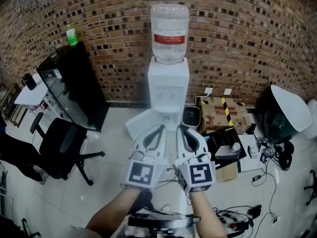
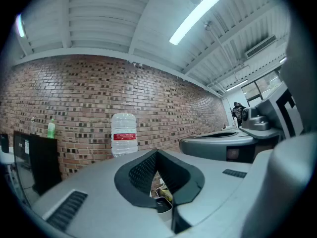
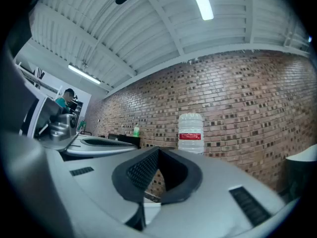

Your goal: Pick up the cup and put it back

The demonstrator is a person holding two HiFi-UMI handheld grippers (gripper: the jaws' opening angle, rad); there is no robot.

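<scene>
near: two forearms at the bottom of the head view, side by side, each carrying a marker cube. left gripper [image 1: 162, 127] and right gripper [image 1: 180, 128] point forward, roughly level and parallel, just beside each other.

tool state: left gripper view shows the dark ribbed pads [image 2: 143, 170] meeting at the tips and nothing clamped; only floor clutter shows through the hollow behind them. right gripper view is the same: pad tips together, hollow empty. both are closed on nothing.

mid: no cup is in or near either gripper. the only candidate is a small white round cup-shaped object [image 1: 235, 147] on a black open box [image 1: 224, 137] among the floor clutter, right of the right gripper. it is too small to confirm as the cup or to read its axis, though it looks upright. a dark bin with a pale rim [image 1: 190, 116] stands between the grippers' line and that box.

far: a white floor-standing water dispenser [image 1: 168, 88] is dead ahead, with a clear bottle with red label [image 1: 169, 31] on top, backed by a brown brick wall [image 1: 247, 38].

judgement: if the candidate is right, the target lies right of and below the tools, well apart from them, and the right hand is nearer. the jaws must open before any approach.
</scene>
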